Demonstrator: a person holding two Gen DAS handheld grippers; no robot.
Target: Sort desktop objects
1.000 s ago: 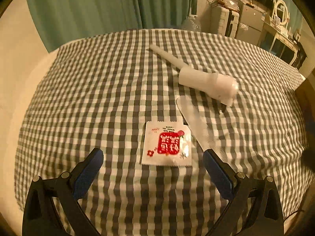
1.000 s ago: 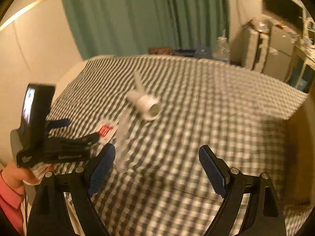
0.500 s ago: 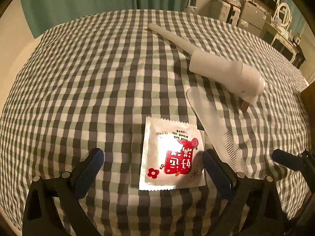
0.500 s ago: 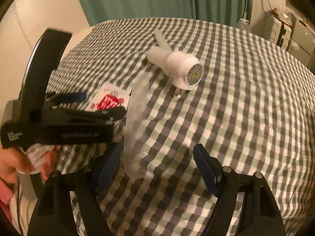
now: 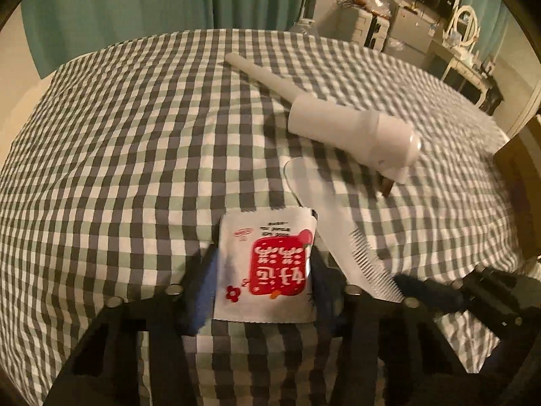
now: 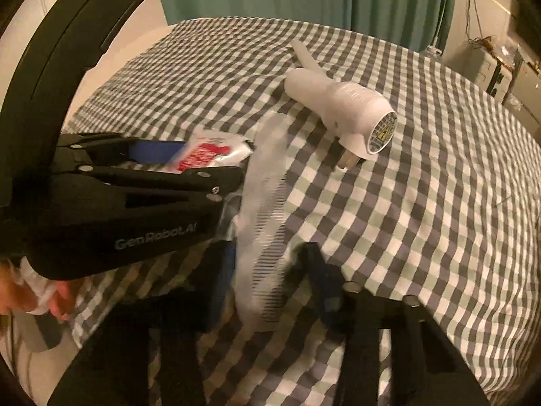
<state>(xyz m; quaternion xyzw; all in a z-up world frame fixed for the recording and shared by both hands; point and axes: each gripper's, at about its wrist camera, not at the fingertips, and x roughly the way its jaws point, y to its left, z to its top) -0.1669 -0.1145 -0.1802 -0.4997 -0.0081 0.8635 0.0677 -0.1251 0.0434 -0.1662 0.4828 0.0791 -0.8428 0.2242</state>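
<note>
Checked tablecloth (image 5: 135, 155) fills the view; white hair dryer (image 5: 351, 135) at two o'clock. Left gripper (image 5: 263, 270) has just clamped onto the sachet (image 5: 270, 264), dead centre. Right gripper (image 6: 263, 270) has just nipped the clear comb (image 6: 263, 223).

"GenRobot.AI" stands on the left claw (image 6: 189, 162); a lightning warning sign on the white device's end label (image 6: 382, 132)

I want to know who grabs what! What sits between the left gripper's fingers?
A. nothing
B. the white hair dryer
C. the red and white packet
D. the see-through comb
C: the left gripper has its blue pads on either side of the red and white packet, and its jaws have just been closing.
</note>
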